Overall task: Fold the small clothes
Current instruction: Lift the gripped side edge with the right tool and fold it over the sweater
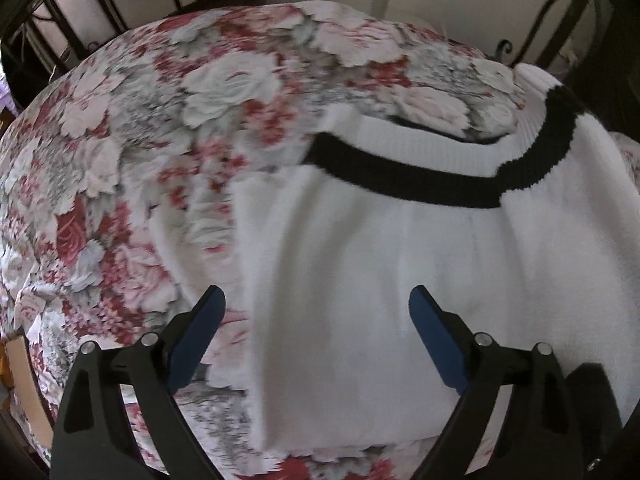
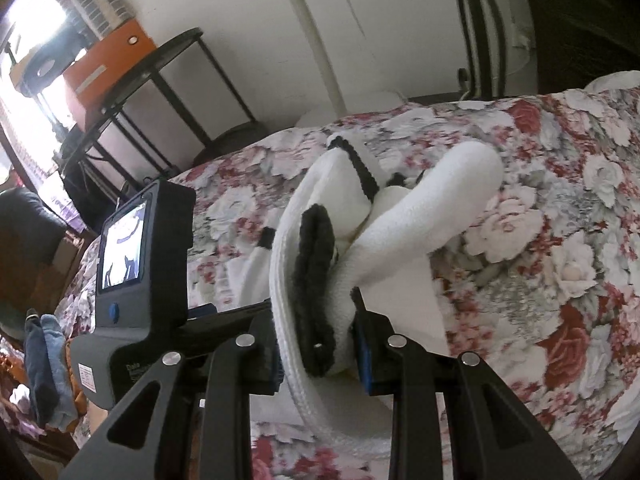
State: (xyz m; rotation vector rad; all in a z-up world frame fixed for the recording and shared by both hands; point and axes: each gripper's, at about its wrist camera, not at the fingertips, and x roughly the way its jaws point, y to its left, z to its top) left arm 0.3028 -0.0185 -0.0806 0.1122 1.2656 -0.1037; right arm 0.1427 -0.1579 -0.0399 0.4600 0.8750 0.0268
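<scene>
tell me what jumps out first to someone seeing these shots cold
The white knit garment with black trim stands out first, spread on the rose-patterned bedspread. In the right wrist view, the right gripper is clamped on a bunched part of it, lifting a white fold clear of the bed. The left gripper hangs wide open above the flat part, holding nothing.

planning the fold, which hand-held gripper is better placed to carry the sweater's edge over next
Right. The right hand-held gripper is already clamped on the white sweater's black-trimmed edge, lifted off the floral bedspread. The left hand-held gripper hangs open above the sweater, holding nothing.
</scene>
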